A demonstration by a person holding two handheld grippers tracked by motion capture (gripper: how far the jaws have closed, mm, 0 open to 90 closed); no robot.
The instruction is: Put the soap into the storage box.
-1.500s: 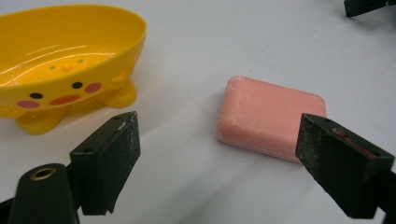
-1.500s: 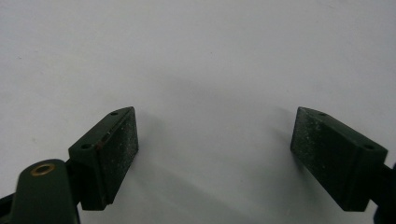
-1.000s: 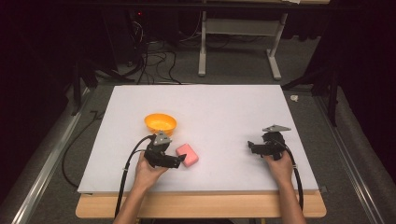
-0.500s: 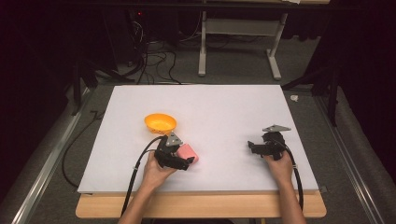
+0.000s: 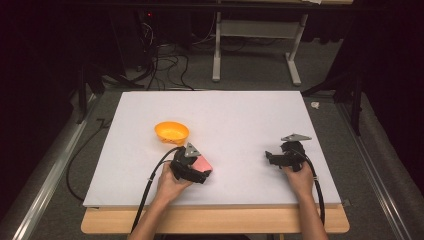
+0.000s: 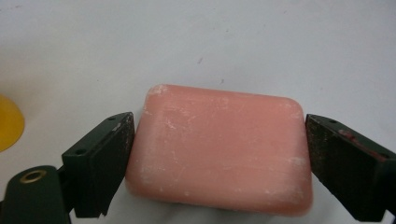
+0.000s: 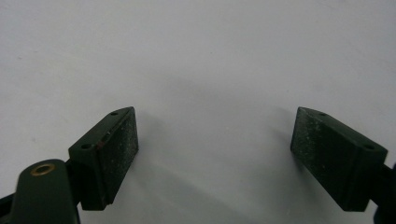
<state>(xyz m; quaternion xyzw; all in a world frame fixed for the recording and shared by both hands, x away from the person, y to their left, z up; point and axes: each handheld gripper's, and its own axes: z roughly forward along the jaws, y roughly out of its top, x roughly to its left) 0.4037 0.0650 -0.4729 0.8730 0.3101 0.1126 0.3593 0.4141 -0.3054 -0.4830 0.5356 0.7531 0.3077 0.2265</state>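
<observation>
A pink bar of soap (image 5: 203,163) lies flat on the white board (image 5: 240,115), just right of an orange bowl (image 5: 171,132). My left gripper (image 5: 201,171) is down over the soap and open. In the left gripper view the soap (image 6: 219,161) lies between the two black pads (image 6: 109,163), one at each short end, with a thin gap at both. The bowl's edge (image 6: 7,123) shows at that view's left. My right gripper (image 5: 271,159) rests on the board at the right, and its own view shows my right gripper (image 7: 215,154) open over bare white surface.
A wooden table edge (image 5: 215,220) runs along the front under the board. Beyond the board stand a white desk frame (image 5: 255,50) and loose cables (image 5: 160,65) on the grey floor. A metal rail (image 5: 50,175) runs along the left side.
My left gripper has moved right, from beside the soap to astride it, so the soap now lies between its jaws. The right gripper has stayed where it was.
</observation>
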